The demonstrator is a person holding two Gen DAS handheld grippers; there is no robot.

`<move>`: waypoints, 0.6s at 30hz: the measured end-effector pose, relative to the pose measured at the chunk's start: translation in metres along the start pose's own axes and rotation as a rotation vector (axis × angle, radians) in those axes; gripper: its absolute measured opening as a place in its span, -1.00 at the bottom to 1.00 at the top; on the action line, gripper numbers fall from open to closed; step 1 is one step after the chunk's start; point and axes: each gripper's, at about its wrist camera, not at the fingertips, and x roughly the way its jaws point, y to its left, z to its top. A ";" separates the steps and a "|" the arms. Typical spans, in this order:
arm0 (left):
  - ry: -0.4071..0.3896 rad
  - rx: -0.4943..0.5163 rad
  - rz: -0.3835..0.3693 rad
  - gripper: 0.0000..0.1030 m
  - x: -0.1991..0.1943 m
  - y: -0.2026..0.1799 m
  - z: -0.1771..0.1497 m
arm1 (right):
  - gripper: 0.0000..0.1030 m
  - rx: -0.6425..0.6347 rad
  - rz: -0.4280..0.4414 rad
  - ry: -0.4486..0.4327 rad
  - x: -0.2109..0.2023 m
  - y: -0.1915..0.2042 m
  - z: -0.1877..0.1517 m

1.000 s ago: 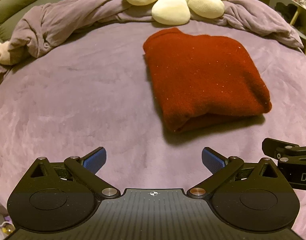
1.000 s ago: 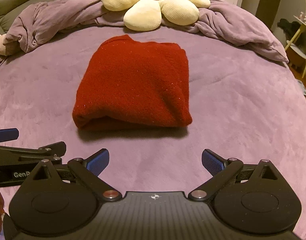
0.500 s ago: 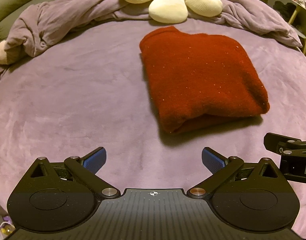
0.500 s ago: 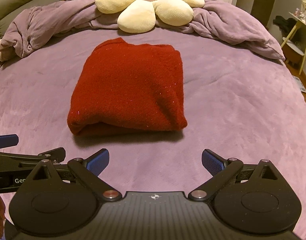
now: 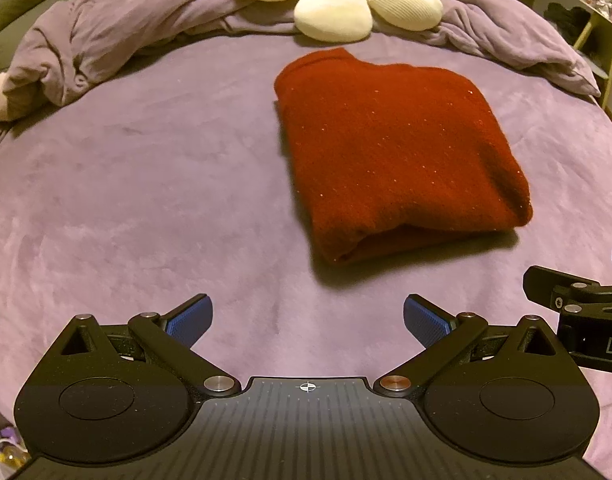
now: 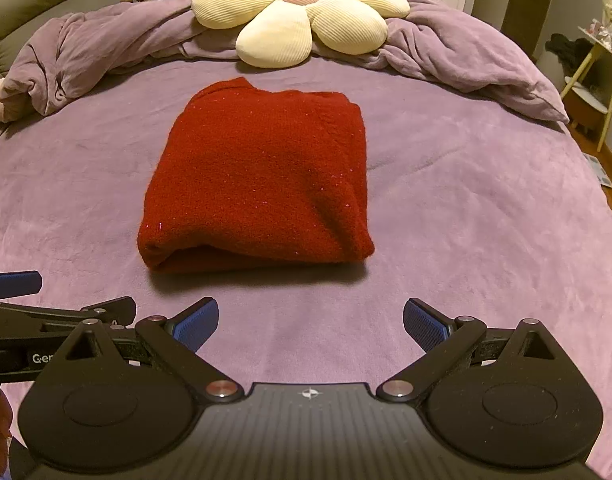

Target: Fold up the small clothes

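- While both grippers hang back from it, a folded red sweater [image 6: 258, 176] lies flat on the purple bedspread [image 6: 465, 208], its long axis running from the grippers toward the flower-shaped cushion [image 6: 302, 12] at the far end, its layered open edge facing the cameras.
- Left gripper [image 5: 305, 320] hovers low over the bedspread, near the sweater's near-left corner, fingers spread wide and holding nothing.
- Right gripper [image 6: 310, 322] sits level just beside it, pointed at the sweater's near edge, blue pads [image 6: 423, 326] wide apart and empty.
- A rumpled purple duvet [image 6: 86, 48] is bunched along the far side, under the cushion.
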 end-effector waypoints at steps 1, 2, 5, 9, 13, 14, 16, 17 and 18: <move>0.001 0.000 -0.001 1.00 0.000 0.000 0.000 | 0.92 0.000 0.001 0.000 0.000 -0.001 0.000; 0.001 0.000 -0.001 1.00 0.000 0.000 0.000 | 0.92 0.000 0.002 0.000 0.000 0.000 0.000; 0.002 0.001 0.001 1.00 0.000 -0.001 0.000 | 0.92 0.000 0.002 0.000 0.000 -0.001 0.000; 0.004 0.002 -0.001 1.00 0.000 -0.002 -0.001 | 0.92 0.000 0.002 0.000 -0.001 -0.001 0.000; 0.008 0.005 0.000 1.00 0.001 -0.002 0.000 | 0.92 -0.001 0.001 -0.002 -0.001 -0.001 0.001; 0.008 0.006 0.001 1.00 0.001 -0.003 0.000 | 0.92 -0.001 0.002 -0.002 -0.002 -0.002 0.001; 0.007 0.006 0.001 1.00 0.001 -0.003 0.000 | 0.92 -0.002 0.001 -0.002 -0.002 -0.001 0.001; 0.007 0.007 0.002 1.00 0.001 -0.003 0.000 | 0.92 -0.003 0.000 -0.002 -0.002 -0.001 0.002; 0.007 0.007 0.001 1.00 0.001 -0.003 -0.001 | 0.92 -0.003 0.001 -0.002 -0.002 -0.002 0.002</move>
